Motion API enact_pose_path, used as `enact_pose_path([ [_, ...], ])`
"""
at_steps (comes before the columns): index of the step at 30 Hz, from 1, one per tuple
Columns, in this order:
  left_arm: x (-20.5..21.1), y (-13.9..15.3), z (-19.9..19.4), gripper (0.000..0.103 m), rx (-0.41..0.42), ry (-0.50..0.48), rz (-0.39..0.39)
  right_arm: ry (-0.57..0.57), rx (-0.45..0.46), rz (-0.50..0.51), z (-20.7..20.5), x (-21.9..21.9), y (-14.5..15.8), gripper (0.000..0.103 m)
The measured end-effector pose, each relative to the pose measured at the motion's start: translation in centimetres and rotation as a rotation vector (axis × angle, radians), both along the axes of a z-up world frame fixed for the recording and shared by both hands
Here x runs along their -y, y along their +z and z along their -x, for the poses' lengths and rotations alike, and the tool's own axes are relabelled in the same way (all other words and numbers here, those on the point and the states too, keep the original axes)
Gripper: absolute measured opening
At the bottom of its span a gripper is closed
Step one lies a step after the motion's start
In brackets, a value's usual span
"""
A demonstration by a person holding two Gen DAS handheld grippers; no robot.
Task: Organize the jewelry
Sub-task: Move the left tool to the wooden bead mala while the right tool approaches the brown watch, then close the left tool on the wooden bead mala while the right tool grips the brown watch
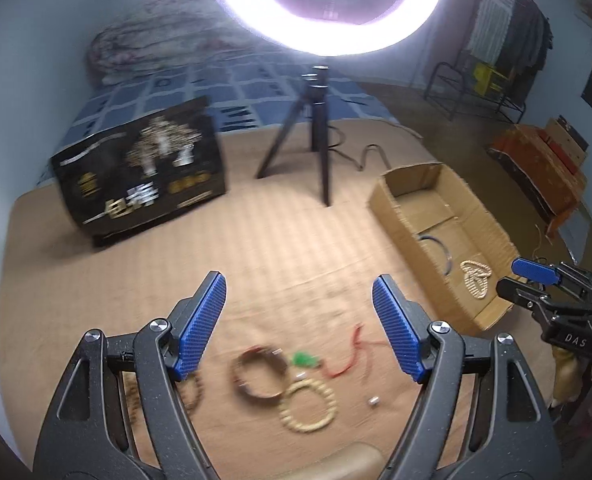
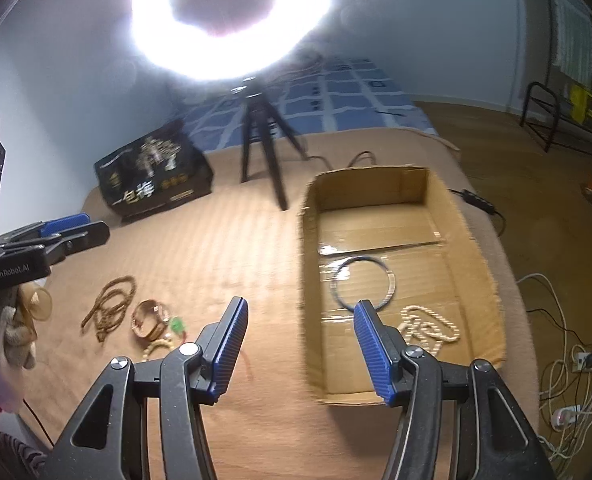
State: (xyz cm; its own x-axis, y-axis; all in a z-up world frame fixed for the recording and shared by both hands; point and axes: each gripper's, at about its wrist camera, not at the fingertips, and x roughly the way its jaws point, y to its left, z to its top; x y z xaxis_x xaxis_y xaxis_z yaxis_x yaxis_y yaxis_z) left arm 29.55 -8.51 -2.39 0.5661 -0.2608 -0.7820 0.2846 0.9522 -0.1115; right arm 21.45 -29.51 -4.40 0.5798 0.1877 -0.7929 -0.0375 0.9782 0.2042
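Jewelry scattered on a brown blanket (image 1: 276,240) beside a cardboard box (image 2: 310,280).
Left gripper (image 1: 299,326) and right gripper (image 2: 301,346) both spread, empty; ring light (image 1: 324,8) behind.

Blue ribbed pads (image 1: 202,320), tan striped blanket (image 1: 288,232), blue-checked bedsheet (image 1: 232,84).

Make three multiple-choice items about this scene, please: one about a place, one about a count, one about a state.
1. Where does the thin hoop lie?
A. in the cardboard box
B. on the brown cover
C. on the black box

2. How many jewelry pieces are in the cardboard box?
A. none
B. two
C. five

3. What is between the jaws of the left gripper?
A. a bracelet
B. the red cord
C. nothing

Answers: 1 A, it rests on the box floor. 2 B, only the hoop and the cream bead necklace. 3 C, its jaws stand apart and empty.
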Motion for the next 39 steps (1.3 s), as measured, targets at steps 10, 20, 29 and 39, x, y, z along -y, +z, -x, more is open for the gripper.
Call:
enact_pose_path([
  [10, -8.6, -3.0, 1.3, 0.078, -0.063, 0.125, -0.022, 0.115, -0.048, 0.008, -0.6, -5.7, -1.7, 0.057],
  [20, -15.1, -8.6, 1.0, 0.078, -0.219, 0.260, 0.049, 0.193, -0.110, -0.020, -2.2, -10.4, -4.0, 0.057],
  [29, -17.8, -12.2, 0.1, 0.078, -0.332, 0.328, 0.100, 0.235, -0.166, -0.033, -4.0, -13.3, -6.2, 0.057],
  [39, -18.2, -15.1, -0.6, 0.078, -0.430, 0.356, 0.187, 0.258, -0.206, -0.052, -5.4, -15.4, -8.3, 0.057],
])
